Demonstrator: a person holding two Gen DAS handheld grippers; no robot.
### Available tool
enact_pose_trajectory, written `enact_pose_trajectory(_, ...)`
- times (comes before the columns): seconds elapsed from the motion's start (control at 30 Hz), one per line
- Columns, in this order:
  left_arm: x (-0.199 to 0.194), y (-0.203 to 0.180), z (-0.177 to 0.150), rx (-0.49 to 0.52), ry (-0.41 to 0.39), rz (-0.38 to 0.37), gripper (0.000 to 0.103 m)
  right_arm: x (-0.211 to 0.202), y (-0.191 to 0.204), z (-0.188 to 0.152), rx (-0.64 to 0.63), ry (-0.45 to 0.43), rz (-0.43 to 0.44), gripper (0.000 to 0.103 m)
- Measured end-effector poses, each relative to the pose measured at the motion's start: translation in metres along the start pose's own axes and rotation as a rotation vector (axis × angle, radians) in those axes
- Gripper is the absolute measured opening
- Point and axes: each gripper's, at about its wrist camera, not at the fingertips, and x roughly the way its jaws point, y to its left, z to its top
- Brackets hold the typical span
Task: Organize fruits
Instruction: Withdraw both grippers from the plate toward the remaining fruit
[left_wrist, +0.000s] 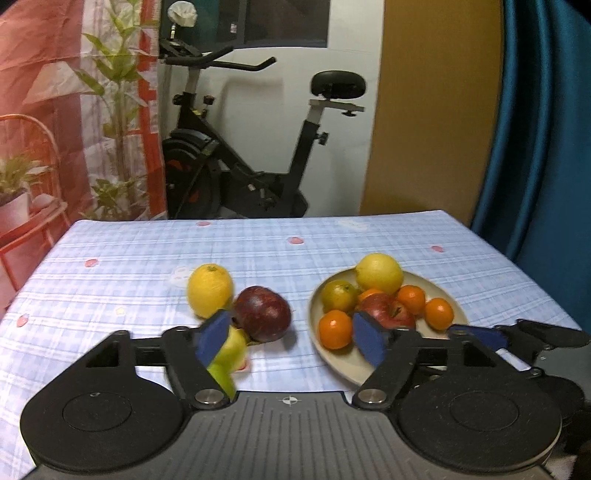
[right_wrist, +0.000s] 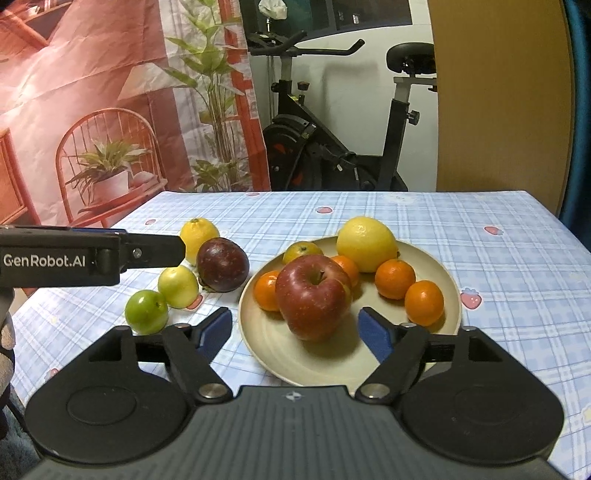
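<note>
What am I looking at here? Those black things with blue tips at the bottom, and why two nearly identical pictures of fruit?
There is no robot: a person holds a two-finger tool in each hand, and each carries a wide-angle camera looking along its fingers. One picture comes from the left tool, the other from the right tool. The blue parts are the finger pads. Both tools stand open and hold nothing.

On the checked tablecloth sits a beige plate with a red apple, a large lemon, several small oranges and a greenish citrus.

Beside the plate, loose on the cloth, lie a dark red apple, a yellow citrus and two green fruits. The black bar at the left of the right tool's picture is the other tool seen from the side.
</note>
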Motion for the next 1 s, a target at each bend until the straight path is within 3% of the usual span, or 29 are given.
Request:
enact_pose_trajectory(0.37,-0.002,0.006,0.002,-0.006,0.025,0.126,0.090,0.000,0.008,0.007,-0.025,-0.001,-0.052,0.096)
enact_pose_trajectory(0.7,-0.008,0.037,0.007,-0.081,-0.003,0.117,0.090,0.000,0.007,0.017,-0.045,0.006,-0.008,0.103)
enact_pose_trajectory(1.0,-0.015,0.077,0.014,-0.188,-0.036,0.144,0.090,0.006,0.012,0.034,-0.094,-0.078,0.037,0.103)
